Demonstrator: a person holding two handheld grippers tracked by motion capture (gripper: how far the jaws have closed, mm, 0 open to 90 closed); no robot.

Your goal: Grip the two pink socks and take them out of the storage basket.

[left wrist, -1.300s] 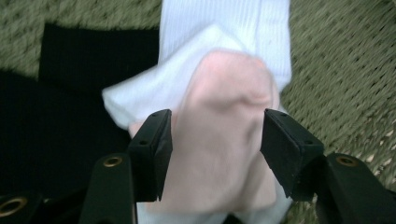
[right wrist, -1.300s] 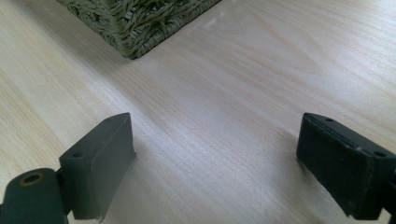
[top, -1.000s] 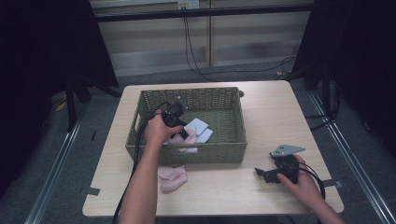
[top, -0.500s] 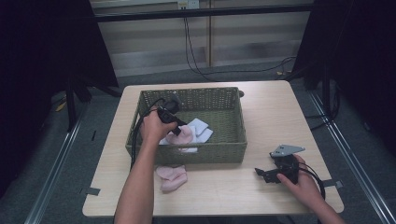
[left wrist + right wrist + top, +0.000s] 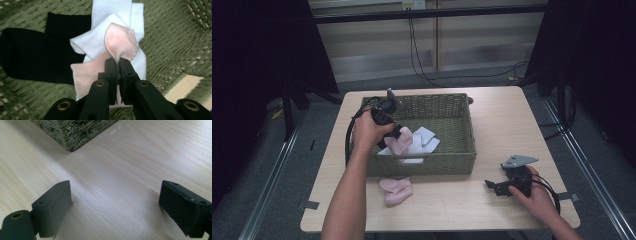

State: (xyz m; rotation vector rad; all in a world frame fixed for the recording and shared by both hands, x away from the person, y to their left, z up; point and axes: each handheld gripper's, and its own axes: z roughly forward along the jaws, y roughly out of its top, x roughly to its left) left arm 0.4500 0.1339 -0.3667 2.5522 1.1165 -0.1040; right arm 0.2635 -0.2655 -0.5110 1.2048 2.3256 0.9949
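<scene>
Left tool (image 5: pixel 117 61) inside green wicker basket (image 5: pixel 464 125), jaws closed on fold of pink sock (image 5: pixel 121 42); in high view hand hides tool tips. Pink sock lifted above white socks (image 5: pixel 117 15); black sock (image 5: pixel 30 60) lies beside them on basket floor, partly blurred. Second pink sock (image 5: pixel 396 188) on tabletop (image 5: pixel 507 120), just near of basket front wall. Right tool (image 5: pixel 115 207) low over bare tabletop at near right, jaws wide apart, nothing between; basket corner cut off at top of its view.
</scene>
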